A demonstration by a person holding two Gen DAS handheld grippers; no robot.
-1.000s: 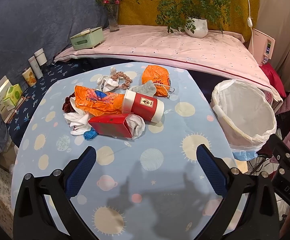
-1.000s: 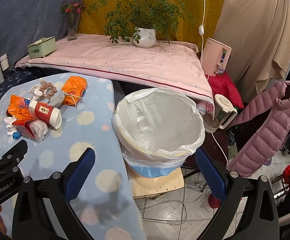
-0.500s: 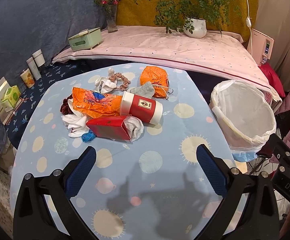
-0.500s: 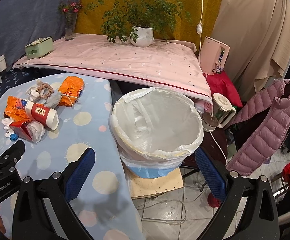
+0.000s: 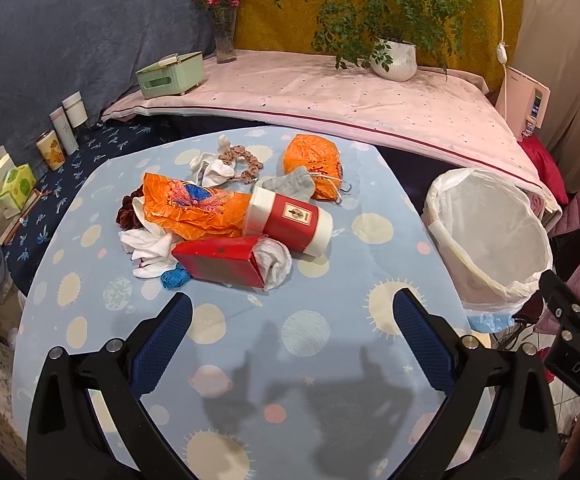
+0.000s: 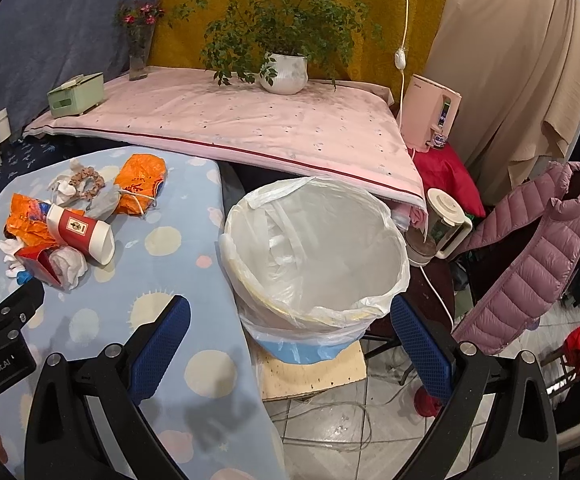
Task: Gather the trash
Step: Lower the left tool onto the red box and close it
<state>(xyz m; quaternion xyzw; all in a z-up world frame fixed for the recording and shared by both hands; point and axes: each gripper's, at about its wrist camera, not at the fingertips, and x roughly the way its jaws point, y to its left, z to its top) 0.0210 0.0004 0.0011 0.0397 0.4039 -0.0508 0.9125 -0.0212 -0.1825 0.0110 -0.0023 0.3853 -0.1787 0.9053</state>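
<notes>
A pile of trash lies on the blue table (image 5: 249, 360): a red and white paper cup (image 5: 290, 220) on its side, a red box (image 5: 217, 262) stuffed with white tissue, an orange wrapper (image 5: 193, 212), an orange bag (image 5: 314, 160), white tissues (image 5: 145, 244) and a bead bracelet (image 5: 241, 160). A bin lined with a white bag (image 5: 490, 232) stands to the right of the table. My left gripper (image 5: 290, 320) is open and empty above the table, short of the pile. My right gripper (image 6: 290, 328) is open and empty in front of the bin (image 6: 318, 248).
A pink-covered shelf (image 5: 330, 92) runs behind the table with a potted plant (image 5: 394, 56), a green tissue box (image 5: 169, 74) and a flower vase (image 5: 225, 36). Cans and boxes (image 5: 53, 148) stand at the left. A kettle (image 6: 442, 220), a pink jacket (image 6: 530, 248) and cables lie right of the bin.
Both grippers have drifted slightly; the pile and bin sit a little differently in view. Nothing was picked up.
</notes>
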